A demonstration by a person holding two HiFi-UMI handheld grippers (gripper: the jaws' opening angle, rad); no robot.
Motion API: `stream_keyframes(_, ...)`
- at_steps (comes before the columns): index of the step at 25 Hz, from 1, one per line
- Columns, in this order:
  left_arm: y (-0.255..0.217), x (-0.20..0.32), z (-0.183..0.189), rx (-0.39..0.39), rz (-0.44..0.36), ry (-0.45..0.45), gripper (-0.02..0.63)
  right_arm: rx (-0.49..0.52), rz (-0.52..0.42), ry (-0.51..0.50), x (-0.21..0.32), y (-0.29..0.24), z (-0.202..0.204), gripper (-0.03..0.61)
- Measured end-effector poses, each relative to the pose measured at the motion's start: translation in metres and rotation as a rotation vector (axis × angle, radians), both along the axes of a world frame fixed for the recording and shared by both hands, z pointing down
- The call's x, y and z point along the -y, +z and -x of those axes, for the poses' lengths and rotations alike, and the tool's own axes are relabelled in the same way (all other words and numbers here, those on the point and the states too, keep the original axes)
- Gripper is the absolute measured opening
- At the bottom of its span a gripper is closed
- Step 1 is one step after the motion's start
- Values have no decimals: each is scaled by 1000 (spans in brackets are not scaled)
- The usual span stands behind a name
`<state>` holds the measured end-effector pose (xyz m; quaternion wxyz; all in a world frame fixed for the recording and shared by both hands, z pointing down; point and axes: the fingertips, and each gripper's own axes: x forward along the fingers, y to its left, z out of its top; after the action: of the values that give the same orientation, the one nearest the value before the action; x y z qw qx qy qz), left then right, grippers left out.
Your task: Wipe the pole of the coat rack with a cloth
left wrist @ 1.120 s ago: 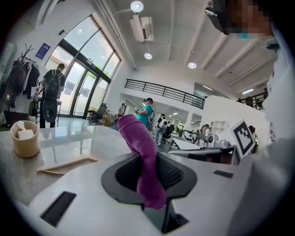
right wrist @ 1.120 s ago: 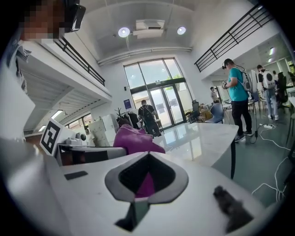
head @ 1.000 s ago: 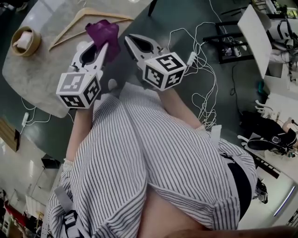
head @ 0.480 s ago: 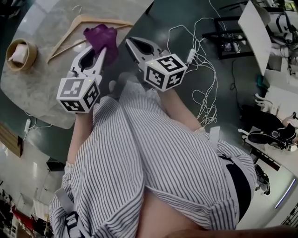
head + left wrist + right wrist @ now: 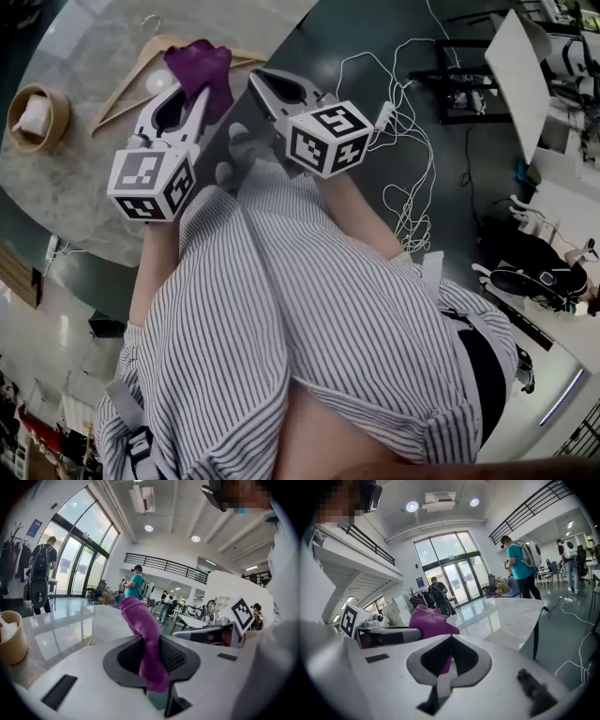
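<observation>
- Left gripper (image 5: 199, 92) is clamped on a purple fleecy cloth (image 5: 199, 66). In the left gripper view the cloth runs up between the jaws, with a short tail hanging below them.
- Right gripper (image 5: 256, 79) is just beside it, jaws together with nothing between them. The purple seen past its jaws is the other gripper's cloth.
- Both are held above the edge of a pale, round marble worktop (image 5: 75, 164). On it lie a wooden clothes hanger (image 5: 127, 80) and a round tan cup (image 5: 33, 111) with something white inside.
- Coat rack pole is not near either gripper. A dark stand hung with garments (image 5: 10, 557) by the far windows may be the rack; I cannot tell for sure.
- Step in hand, as I judge it: carry the cloth to the pole; no wiping yet.
- To do it well:
  - Keep the clamp firm, since the hold is narrow and the cloth could slide out under friction.
  - Meet the pole with the loose upper fold, not the jaw tips.
  - Wrap it part-way round and stroke along the pole's length.
  - Use the free gripper to steady the rack if it rocks.
</observation>
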<state>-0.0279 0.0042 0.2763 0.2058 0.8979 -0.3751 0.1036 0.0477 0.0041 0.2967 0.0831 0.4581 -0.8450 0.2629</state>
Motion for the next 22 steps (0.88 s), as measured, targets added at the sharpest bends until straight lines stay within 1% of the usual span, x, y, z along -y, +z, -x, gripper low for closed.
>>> stream_keyframes(2, 3, 7, -4, 22, -7, 6, 84, -4, 1, -9, 9, 2, -2, 15)
stream_keyframes(8, 14, 20, -14, 66, 14, 31, 84, 5, 18, -1, 31, 10, -15, 15)
stream_keyframes(11, 23, 29, -18, 94, 19, 43, 84, 22, 39, 2, 42, 18, -22, 15)
stream_keyframes(17, 40, 39, -23, 135, 45, 69, 84, 0, 95, 8, 43, 42, -33, 15)
stream_keyframes(22, 51, 51, -33, 150, 78, 89, 84, -16, 134, 14, 51, 57, -42, 15)
